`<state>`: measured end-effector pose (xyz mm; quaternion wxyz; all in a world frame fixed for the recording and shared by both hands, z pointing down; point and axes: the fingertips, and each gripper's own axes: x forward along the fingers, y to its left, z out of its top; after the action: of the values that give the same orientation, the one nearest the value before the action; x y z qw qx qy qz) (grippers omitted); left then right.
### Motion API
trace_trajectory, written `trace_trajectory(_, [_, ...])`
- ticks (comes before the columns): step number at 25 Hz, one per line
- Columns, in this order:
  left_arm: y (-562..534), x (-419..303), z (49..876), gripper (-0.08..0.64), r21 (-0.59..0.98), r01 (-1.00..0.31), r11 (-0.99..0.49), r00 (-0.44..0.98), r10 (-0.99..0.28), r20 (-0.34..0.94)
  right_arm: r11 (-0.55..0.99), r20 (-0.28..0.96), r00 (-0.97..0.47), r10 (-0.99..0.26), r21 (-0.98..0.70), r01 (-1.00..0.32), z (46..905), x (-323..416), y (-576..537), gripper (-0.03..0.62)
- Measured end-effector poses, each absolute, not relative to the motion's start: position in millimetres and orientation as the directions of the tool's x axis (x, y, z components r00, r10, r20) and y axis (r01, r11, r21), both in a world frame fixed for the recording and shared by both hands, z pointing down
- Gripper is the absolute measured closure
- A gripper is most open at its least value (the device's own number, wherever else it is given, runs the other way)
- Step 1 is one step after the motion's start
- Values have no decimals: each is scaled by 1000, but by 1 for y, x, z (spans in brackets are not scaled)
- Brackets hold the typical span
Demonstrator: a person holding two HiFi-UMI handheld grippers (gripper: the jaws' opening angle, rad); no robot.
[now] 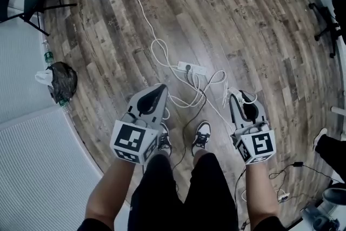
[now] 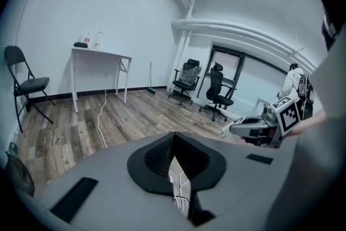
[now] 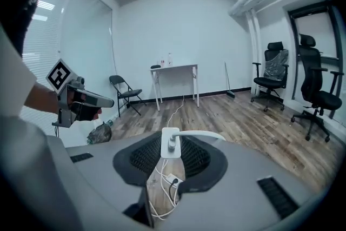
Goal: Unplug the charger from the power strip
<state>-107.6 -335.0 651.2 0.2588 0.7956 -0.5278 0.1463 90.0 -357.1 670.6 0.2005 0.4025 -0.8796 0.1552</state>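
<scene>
A white power strip (image 1: 192, 68) lies on the wood floor ahead of my feet, with a black plug in it and white cables looping around it. My right gripper (image 1: 237, 97) hangs high above the floor, shut on a white charger (image 3: 171, 143). The charger's white cable (image 3: 203, 134) arcs off to the right. Through the gap under the right jaws the power strip (image 3: 172, 178) shows far below. My left gripper (image 1: 160, 89) is also raised, its jaw tips meeting with nothing between them (image 2: 174, 139). The two grippers are level with each other, apart, on either side of my legs.
A black folding chair (image 1: 27, 0) and a dark bag (image 1: 62, 81) stand at the left by the wall. A white table (image 2: 102, 54) and office chairs (image 2: 216, 89) are at the room's far side. Another person's leg (image 1: 330, 146) and black cables are at the right.
</scene>
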Motion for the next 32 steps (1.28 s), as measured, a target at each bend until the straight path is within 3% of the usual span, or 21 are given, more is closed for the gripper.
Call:
trace_trajectory(6, [-298,-125,492,537,278,-914,-295,393,-815,426,570,393,-579,-714,-153,-807,504,92,-322,483])
trace_trajectory(17, [-214,-144,257,537,221,-896,-386,433,-870,236,549,145,-549,-823,-44,-835,228,82,-248,483])
trace_trajectory(32, [-152,-48,105,537,137,-923,-359,369,-928,51,584,-36,-585,-810,35,-811,81,179,-182,483])
